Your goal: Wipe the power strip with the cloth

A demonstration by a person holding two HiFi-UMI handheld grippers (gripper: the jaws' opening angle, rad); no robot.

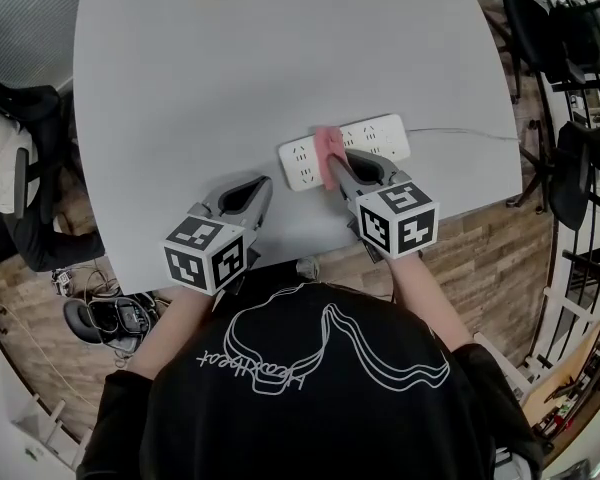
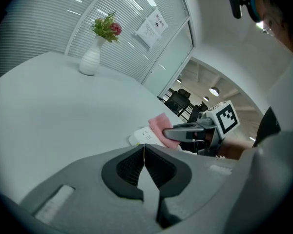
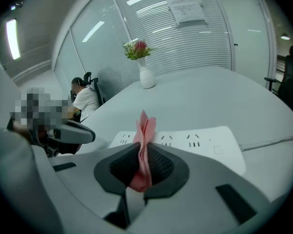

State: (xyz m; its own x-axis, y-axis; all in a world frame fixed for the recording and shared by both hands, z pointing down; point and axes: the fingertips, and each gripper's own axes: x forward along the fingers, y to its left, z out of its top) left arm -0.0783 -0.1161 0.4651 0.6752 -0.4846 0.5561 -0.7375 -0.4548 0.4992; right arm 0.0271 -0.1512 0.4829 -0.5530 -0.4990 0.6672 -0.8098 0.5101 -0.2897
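Note:
A white power strip point(image 1: 344, 149) lies on the grey table point(image 1: 260, 78) near its front edge, its cord running right. My right gripper point(image 1: 333, 166) is shut on a folded pink cloth point(image 1: 329, 146), which rests over the strip's middle. In the right gripper view the pink cloth point(image 3: 144, 145) stands pinched between the jaws, with the power strip point(image 3: 205, 143) just beyond. My left gripper point(image 1: 263, 188) hovers left of the strip, shut and empty. In the left gripper view its jaws point(image 2: 144, 147) meet; the cloth point(image 2: 162, 126) and strip point(image 2: 142, 136) lie ahead to the right.
A white vase point(image 2: 90, 60) with flowers stands at the table's far side, also seen as the vase point(image 3: 145, 76) in the right gripper view. Office chairs point(image 1: 565, 88) stand right of the table. A seated person point(image 1: 5, 168) is at the left. Cables lie on the wooden floor point(image 1: 120, 318).

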